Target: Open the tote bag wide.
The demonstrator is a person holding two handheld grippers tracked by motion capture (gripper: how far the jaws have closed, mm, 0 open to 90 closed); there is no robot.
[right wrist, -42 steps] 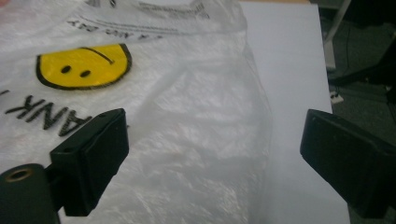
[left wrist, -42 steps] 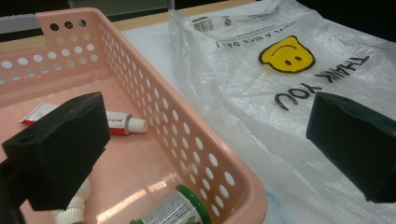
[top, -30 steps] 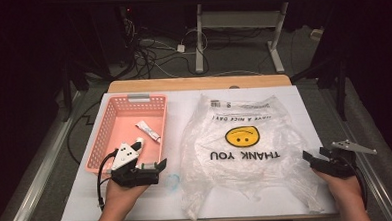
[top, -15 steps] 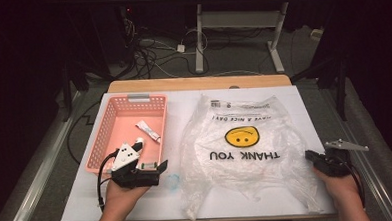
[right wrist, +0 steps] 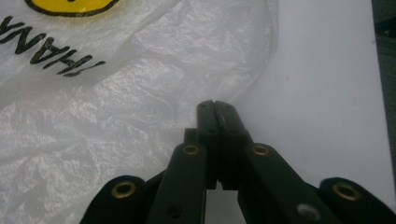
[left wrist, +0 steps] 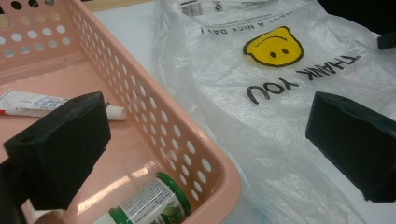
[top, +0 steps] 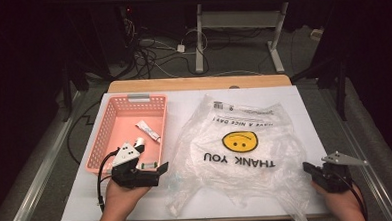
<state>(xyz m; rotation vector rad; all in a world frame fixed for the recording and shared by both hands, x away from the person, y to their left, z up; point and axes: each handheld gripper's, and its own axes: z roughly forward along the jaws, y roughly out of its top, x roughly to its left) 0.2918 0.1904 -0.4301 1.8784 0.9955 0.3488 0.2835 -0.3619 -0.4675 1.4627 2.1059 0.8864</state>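
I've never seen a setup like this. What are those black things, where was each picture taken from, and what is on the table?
A person holds a hand-operated two-jaw gripper in each hand. One camera looks down on the white table; another rides on each gripper, looking along its jaws.

The left gripper is open beside a pink basket that holds a small tube and a green-capped bottle.

The right gripper has just been closing and is shut at the edge of a clear "THANK YOU" plastic bag; I cannot tell whether it pinches the plastic.

Overhead light falls bright on the worktop (top: 303, 101); the floor beyond is dark. Glare streaks the bag (right wrist: 140, 93) ahead of the right hand-held gripper (right wrist: 215, 106), whose near links blur.
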